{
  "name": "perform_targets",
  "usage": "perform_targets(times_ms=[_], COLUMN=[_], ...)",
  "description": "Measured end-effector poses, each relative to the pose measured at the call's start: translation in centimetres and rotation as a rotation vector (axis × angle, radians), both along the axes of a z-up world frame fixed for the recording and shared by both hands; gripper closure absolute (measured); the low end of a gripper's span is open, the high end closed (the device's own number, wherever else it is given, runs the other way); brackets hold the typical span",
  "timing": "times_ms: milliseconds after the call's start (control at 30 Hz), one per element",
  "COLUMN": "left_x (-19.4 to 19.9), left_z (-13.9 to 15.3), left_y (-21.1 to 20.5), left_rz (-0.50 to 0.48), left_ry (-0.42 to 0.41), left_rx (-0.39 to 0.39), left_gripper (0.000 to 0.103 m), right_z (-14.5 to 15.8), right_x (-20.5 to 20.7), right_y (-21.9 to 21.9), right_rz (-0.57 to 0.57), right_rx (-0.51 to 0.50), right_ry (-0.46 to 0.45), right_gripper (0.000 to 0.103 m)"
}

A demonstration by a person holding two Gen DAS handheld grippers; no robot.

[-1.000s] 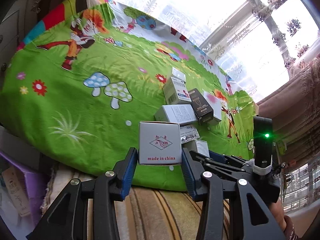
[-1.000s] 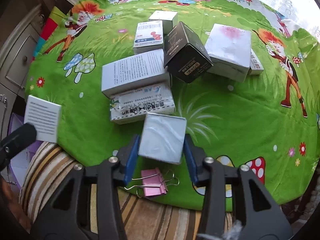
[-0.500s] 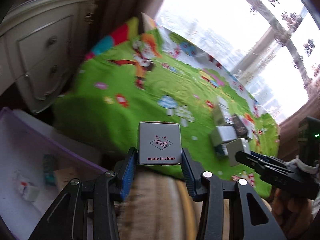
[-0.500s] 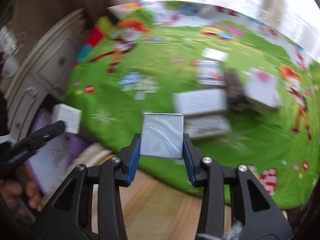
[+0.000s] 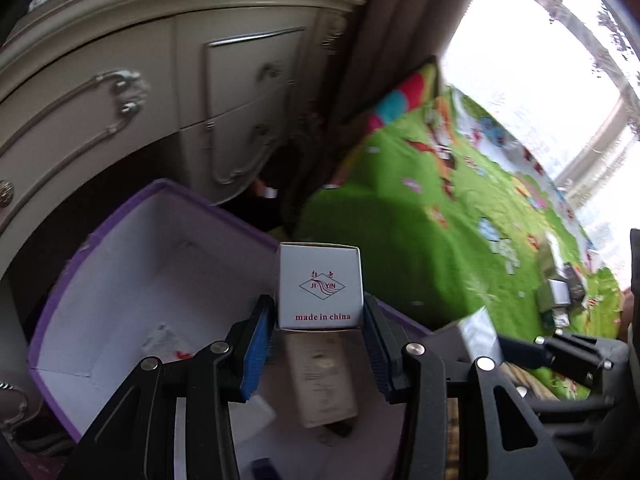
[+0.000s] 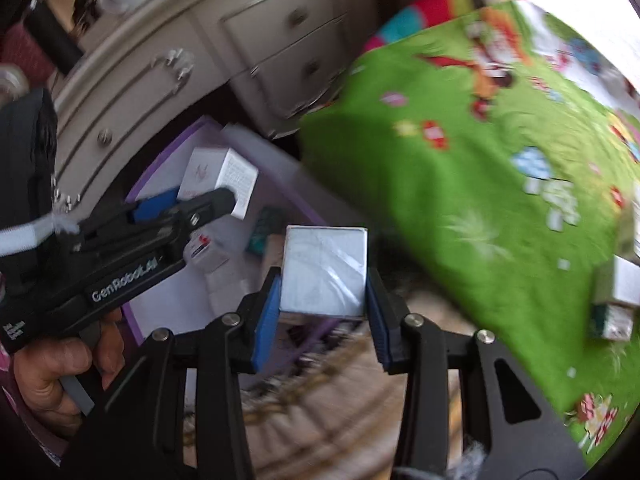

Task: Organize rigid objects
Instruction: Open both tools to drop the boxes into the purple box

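Note:
My left gripper (image 5: pixel 319 322) is shut on a white box printed "made in china" (image 5: pixel 320 286), held above the open purple storage box (image 5: pixel 168 248). Inside that storage box lie a tan carton (image 5: pixel 324 380) and a few small items. In the right wrist view, my right gripper (image 6: pixel 323 312) is shut on a silver-white box (image 6: pixel 324 270), just right of the purple storage box (image 6: pixel 168 148). The left gripper (image 6: pixel 192 204) appears there too, with its white box (image 6: pixel 220 174) over the storage box. More boxes (image 5: pixel 558 294) remain on the green bedspread (image 5: pixel 420 240).
A cream dresser with drawers (image 5: pixel 160 80) stands behind the storage box. A striped cushion (image 6: pixel 320 400) lies below the bed edge. A hand (image 6: pixel 52 364) grips the left tool. A bright window (image 5: pixel 540 60) lies beyond the bed.
Both grippers have swung left from over the green bedspread toward the purple storage box, each still clamped on its box. The dresser has come into view.

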State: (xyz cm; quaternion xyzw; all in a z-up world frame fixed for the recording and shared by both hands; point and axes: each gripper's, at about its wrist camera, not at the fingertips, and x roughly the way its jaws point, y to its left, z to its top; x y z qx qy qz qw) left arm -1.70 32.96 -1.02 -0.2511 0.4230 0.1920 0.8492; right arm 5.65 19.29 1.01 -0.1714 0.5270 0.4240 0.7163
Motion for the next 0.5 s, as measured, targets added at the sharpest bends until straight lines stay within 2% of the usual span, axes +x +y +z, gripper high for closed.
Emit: perform_targets(times_ms=[167,233,300,400,500], left_x=[-0.6,-0.8,-0.5,0.2,1.6], left_z=[-1.6,-2.2,-2.9,-3.5,-3.9], left_y=[1.7,2.0,2.1,1.6,0.2], left_rz=[0.053,0.067,0.071,0.047,-0.006], left_ry=[0.042,0.054,0.066,0.087,0.121], left_rx=[-0.032,-0.05,-0.072,-0.064,-0.033], left_gripper=[0.056,0.043,0.038,0.038,0.038], right_z=[-2.6,-3.5,-3.9,-3.6,-2.8], right_x=[-1.7,-2.0,-2.0,-1.9,-1.6], right_y=[3.1,3.7,3.9,3.3,1.6], right_rz=[0.069,0.09,0.095,0.09,0.07], right_rx=[-0.059,-0.093,-0.105,-0.107,-0.104], right_ry=[0.041,0.062,0.069,0.041,-0.001], right_gripper=[0.058,0.058,0.05,0.037,0.036])
